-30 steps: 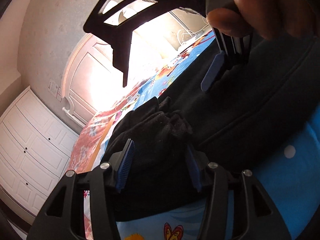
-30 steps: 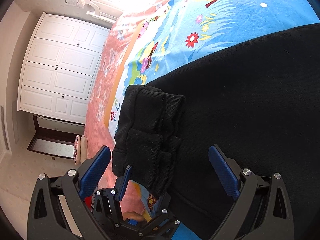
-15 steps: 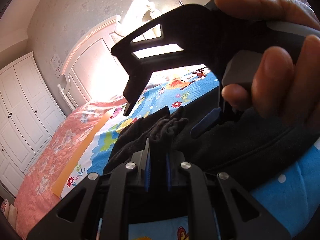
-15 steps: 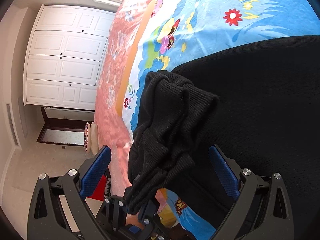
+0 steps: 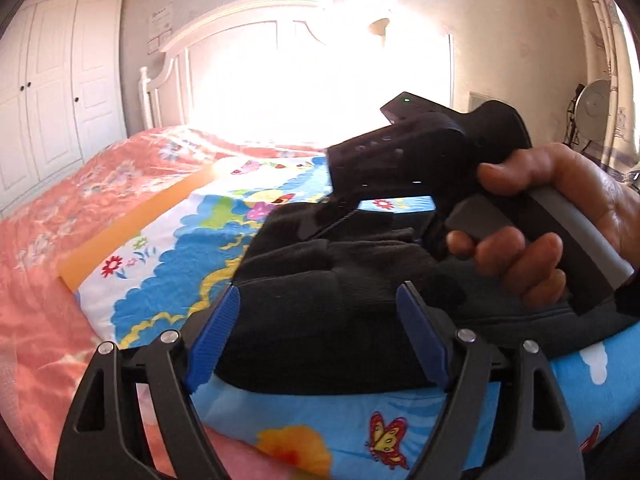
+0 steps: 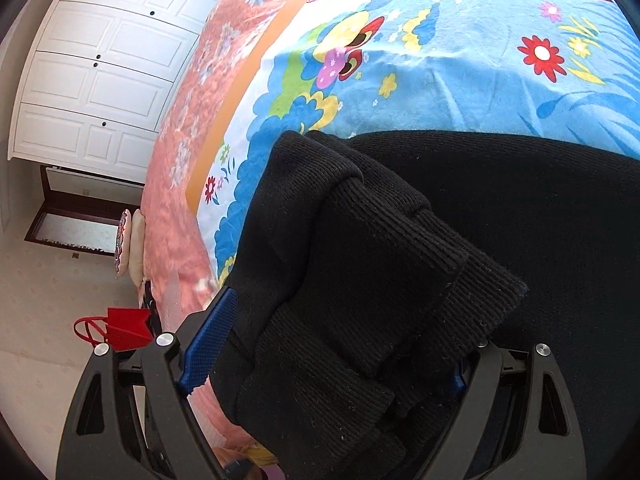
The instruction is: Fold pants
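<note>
My left gripper (image 5: 318,336) is opening, pads clear of the pants (image 5: 340,280) bunched between them. My right gripper (image 6: 332,354) is closing around the ribbed cuffs (image 6: 384,280), no pinch visible. Pants lie on the blanket (image 6: 460,64), bed edge at nine o'clock. Risk: released cuffs slump and the fold unrolls before the right bites.

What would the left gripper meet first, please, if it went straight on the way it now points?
Probably the bunched black fabric pants lying just beyond the left gripper, whose jaws are opening; depth is hard to judge.
</note>
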`<state>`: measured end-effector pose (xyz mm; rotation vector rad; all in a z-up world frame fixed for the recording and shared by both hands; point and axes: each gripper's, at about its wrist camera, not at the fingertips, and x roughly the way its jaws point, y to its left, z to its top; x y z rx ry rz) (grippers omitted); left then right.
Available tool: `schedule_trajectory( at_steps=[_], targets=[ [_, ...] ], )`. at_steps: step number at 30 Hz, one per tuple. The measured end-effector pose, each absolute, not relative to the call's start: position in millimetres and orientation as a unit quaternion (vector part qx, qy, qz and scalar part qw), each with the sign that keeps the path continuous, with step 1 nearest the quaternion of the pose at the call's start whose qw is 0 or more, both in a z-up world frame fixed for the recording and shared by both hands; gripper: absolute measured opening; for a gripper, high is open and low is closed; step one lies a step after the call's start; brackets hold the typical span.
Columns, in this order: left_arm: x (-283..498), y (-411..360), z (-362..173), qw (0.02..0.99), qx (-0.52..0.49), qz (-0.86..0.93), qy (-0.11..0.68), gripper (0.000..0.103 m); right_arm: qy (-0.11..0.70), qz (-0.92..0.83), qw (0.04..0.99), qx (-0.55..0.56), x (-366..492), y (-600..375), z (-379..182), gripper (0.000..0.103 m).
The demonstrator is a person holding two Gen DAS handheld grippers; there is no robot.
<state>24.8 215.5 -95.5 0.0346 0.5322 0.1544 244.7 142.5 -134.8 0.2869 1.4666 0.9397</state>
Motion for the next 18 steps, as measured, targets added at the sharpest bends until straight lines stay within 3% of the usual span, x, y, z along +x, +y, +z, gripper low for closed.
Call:
schedule_trajectory(
  at_steps=[8, 14, 15, 16, 18],
  targets=[
    [23.0, 139.4, -128.3, 0.924, 0.283, 0.099, 0.236, 0.081, 0.642, 0.407, 0.640, 0.118, 245.8, 150.3, -127.7, 0.085],
    [34.3, 135.1, -145.6, 0.909, 0.302, 0.101, 0.268, 0.082, 0.646, 0.406, 0.636, 0.114, 247.1, 149.6, -129.0, 0.085],
    [35.9, 135.7, -148.7, 0.905, 0.309, 0.107, 0.271, 0.079, 0.647, 0.405, 0.636, 0.114, 246.9, 149.8, -129.2, 0.085],
    [36.5, 136.8, -150.6, 0.902, 0.312, 0.110, 0.278, 0.066, 0.646, 0.405, 0.637, 0.113, 246.2, 150.0, -128.8, 0.085],
    [42.1, 151.2, -154.2, 0.903, 0.297, 0.112, 0.291, 0.051, 0.644, 0.405, 0.640, 0.108, 245.1, 151.2, -127.3, 0.085]
  ],
)
